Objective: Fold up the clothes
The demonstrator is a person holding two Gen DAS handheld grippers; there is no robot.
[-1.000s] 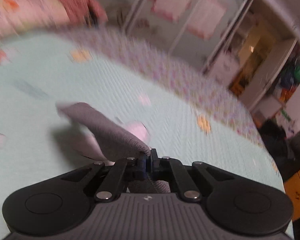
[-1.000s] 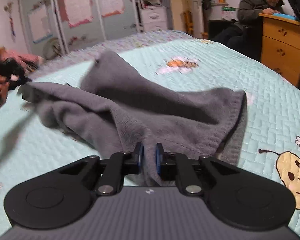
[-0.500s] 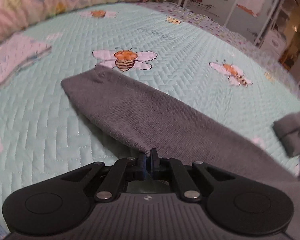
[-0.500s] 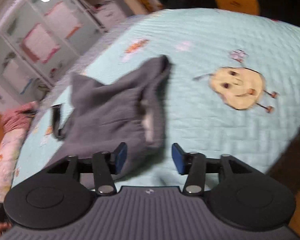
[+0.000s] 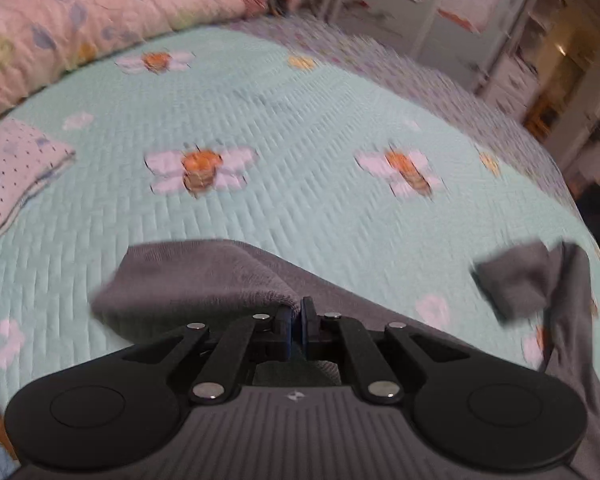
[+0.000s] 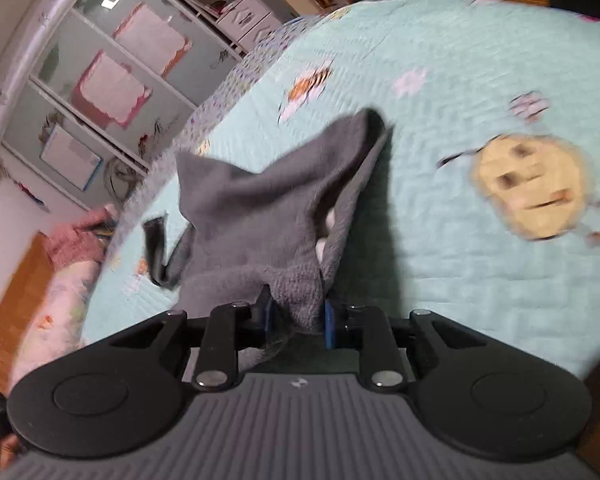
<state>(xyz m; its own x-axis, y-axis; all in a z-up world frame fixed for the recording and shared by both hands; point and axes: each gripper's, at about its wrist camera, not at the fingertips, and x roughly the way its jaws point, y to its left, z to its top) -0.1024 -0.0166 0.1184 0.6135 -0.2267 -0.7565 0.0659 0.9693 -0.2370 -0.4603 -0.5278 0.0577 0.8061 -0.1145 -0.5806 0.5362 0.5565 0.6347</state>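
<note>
Garment (image 5: 204, 280): grey, on the bed quilt (image 5: 300, 208), stretched between your two grippers.
Left gripper (image 5: 296, 322): you hold it clamped on one edge.
Right gripper (image 6: 296, 314): your jaws are closing around a bunched fold.
Long axis: runs between your grippers.

My bed (image 5: 300, 216) wears a mint quilt. On it, grey clothing (image 5: 204, 276) lies at six o'clock. A pink bolster (image 5: 80, 28) sits at eleven.
</note>
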